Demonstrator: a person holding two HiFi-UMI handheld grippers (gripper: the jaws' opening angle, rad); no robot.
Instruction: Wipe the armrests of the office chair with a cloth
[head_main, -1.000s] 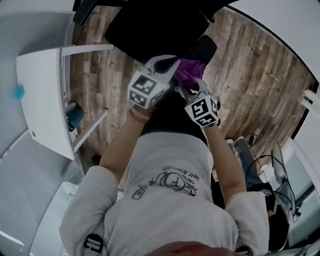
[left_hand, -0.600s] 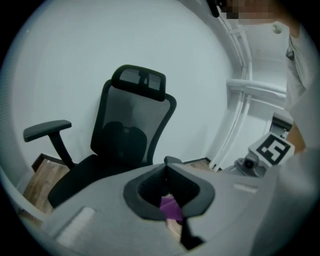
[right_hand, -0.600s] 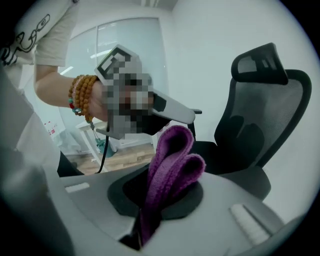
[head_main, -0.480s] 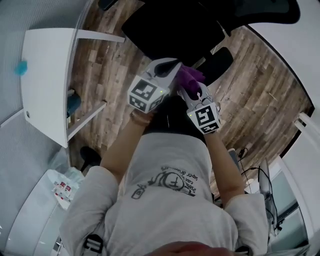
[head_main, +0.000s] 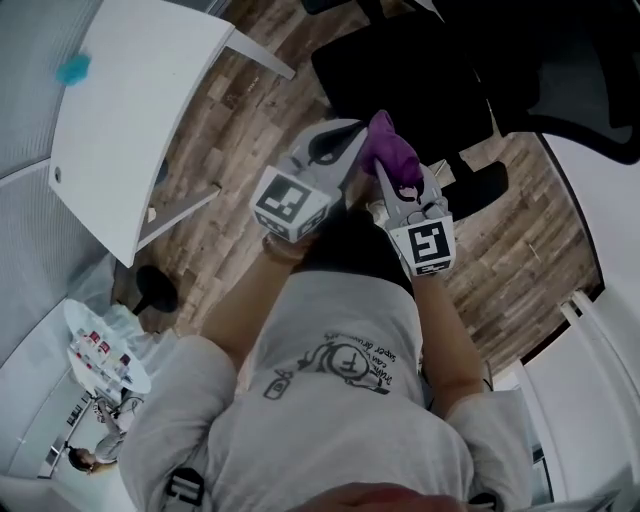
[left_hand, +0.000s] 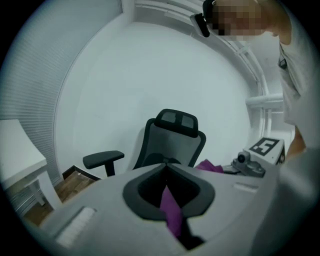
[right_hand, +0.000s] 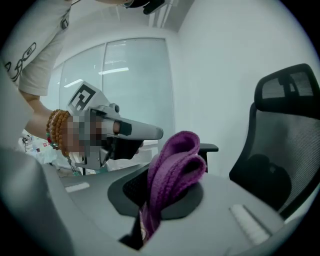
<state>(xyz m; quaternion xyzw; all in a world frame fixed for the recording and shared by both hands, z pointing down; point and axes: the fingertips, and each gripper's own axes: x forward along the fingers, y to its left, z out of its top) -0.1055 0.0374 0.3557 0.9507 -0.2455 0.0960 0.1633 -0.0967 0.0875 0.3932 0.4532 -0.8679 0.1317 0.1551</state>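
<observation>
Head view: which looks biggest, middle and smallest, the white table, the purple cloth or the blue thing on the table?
Largest: table.
Next: cloth, though it is nearer the camera, which makes it look bigger.
Smallest: blue thing, a little blob on the table.

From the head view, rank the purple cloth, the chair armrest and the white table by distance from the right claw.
1. purple cloth, gripped in the right claw.
2. chair armrest, just to its right.
3. white table, far left.
</observation>
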